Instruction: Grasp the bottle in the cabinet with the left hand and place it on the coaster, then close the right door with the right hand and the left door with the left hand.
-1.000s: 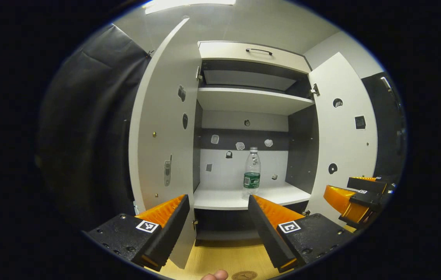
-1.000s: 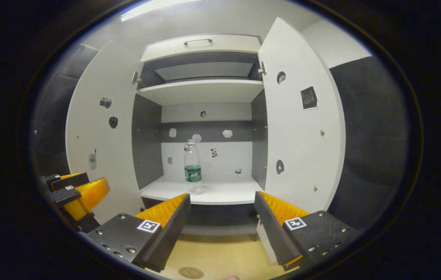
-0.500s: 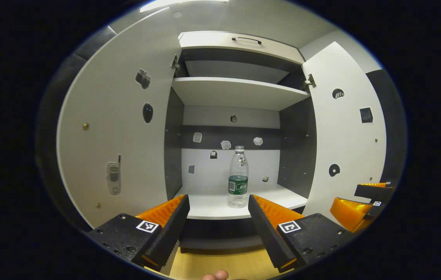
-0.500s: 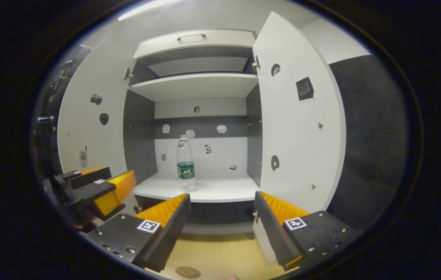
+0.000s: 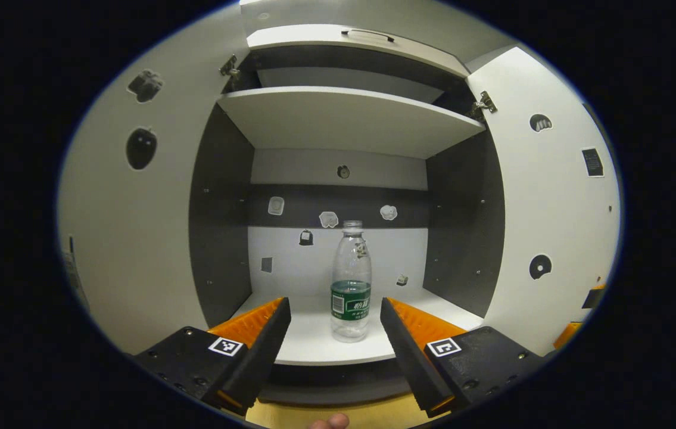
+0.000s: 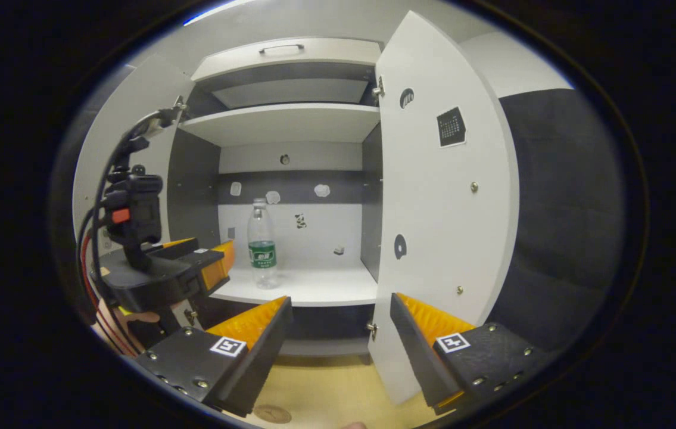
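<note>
A clear plastic bottle (image 5: pixel 350 280) with a green label stands upright on the cabinet's lower white shelf (image 5: pixel 314 345). My left gripper (image 5: pixel 333 313) is open in front of the shelf, its two fingers on either side of the bottle's base in the image and still short of it. In the right gripper view the same bottle (image 6: pixel 262 243) stands left of centre, with the left gripper (image 6: pixel 218 262) beside it at the shelf's left end. My right gripper (image 6: pixel 340 316) is open and holds nothing, below the shelf edge. The round coaster (image 6: pixel 272 413) lies on the wooden tabletop.
Both cabinet doors are open: the left door (image 5: pixel 129 226) and the right door (image 6: pixel 439 208), whose lower edge hangs close to my right gripper's right finger. An upper shelf (image 5: pixel 343 116) and a top flap with a handle (image 5: pixel 367 34) sit above. A fingertip (image 5: pixel 329 422) shows at the bottom.
My left gripper has moved forward toward the cabinet, so the bottle now looms larger between its fingers. The right gripper has drifted a little; the left gripper now shows bigger in its view.
</note>
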`<state>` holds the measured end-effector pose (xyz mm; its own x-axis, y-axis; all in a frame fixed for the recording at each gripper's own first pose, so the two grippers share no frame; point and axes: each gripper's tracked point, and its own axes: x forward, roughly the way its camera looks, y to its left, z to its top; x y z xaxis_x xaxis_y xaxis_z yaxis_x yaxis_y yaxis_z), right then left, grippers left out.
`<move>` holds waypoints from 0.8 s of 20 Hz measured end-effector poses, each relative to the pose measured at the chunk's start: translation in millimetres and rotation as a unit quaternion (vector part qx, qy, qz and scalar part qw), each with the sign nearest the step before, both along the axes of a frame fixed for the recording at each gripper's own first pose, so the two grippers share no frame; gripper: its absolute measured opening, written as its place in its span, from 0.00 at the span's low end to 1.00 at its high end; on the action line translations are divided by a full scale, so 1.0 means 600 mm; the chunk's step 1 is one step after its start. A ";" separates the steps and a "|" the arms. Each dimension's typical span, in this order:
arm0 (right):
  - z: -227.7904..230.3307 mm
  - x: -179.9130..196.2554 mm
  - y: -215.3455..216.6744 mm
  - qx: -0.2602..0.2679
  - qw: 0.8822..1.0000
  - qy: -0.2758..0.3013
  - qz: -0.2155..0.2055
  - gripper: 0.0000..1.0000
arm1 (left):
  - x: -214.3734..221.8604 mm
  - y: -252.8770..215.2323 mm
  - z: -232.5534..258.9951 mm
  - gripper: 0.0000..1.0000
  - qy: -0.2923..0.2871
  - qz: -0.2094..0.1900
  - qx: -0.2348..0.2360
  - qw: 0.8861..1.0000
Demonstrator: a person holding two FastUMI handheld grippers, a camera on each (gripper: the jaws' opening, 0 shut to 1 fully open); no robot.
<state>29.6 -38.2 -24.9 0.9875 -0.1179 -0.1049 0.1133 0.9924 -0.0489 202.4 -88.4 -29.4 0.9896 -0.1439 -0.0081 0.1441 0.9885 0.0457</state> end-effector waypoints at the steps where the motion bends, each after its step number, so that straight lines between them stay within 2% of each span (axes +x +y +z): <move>1: -0.002 0.001 -0.001 -0.002 1.000 0.002 -0.001 1.00 | 0.015 -0.006 0.002 0.96 -0.004 -0.002 0.003 1.000; 9: -0.014 0.003 -0.004 -0.010 1.000 0.020 -0.009 1.00 | 0.118 -0.040 -0.001 0.96 -0.006 -0.015 0.009 1.000; 16: -0.013 0.001 -0.016 -0.005 0.999 0.028 -0.015 1.00 | 0.184 -0.049 -0.031 0.96 0.018 -0.012 0.000 1.000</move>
